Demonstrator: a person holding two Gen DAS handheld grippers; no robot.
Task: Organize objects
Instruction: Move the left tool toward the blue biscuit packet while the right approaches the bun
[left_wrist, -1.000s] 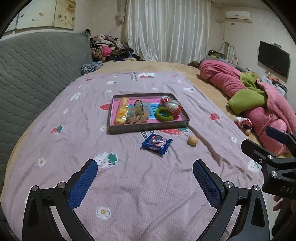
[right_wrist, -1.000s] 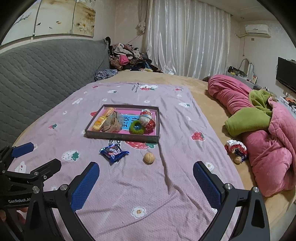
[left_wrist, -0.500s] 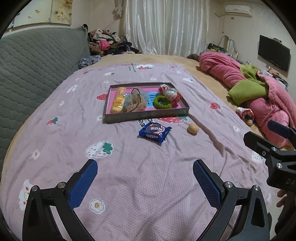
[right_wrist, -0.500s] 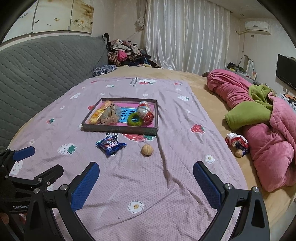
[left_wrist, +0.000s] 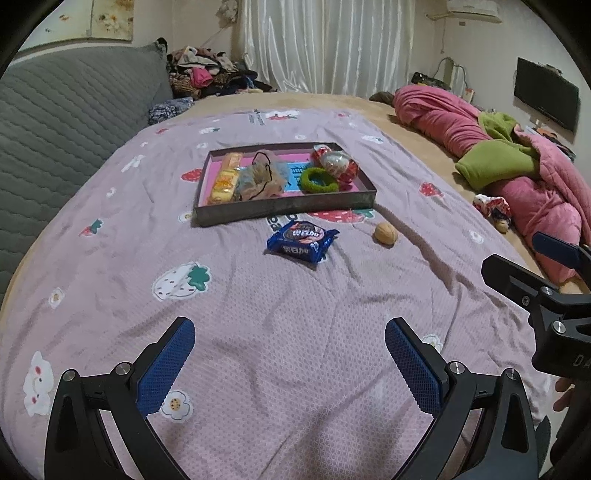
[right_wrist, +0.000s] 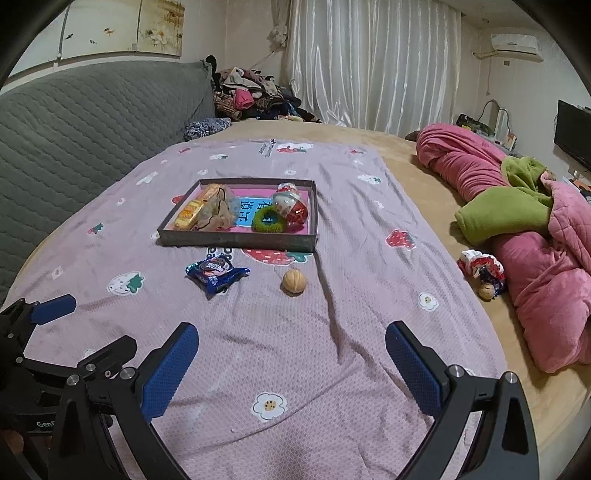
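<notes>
Both grippers — left (left_wrist: 290, 349), right (right_wrist: 291, 350) — hover over the bed's near edge, fingers spread wide, holding nothing. Cookie pack (left_wrist: 302, 240) and walnut (left_wrist: 386, 233) lie loose just before the tray's (left_wrist: 284, 208) near wall — likely next to go in.

I am counting one tray (left_wrist: 284, 206) lying on the bed, four things sitting inside it, and just in front of it one blue biscuit packet (left_wrist: 301, 242) and one walnut (left_wrist: 386, 233).
</notes>
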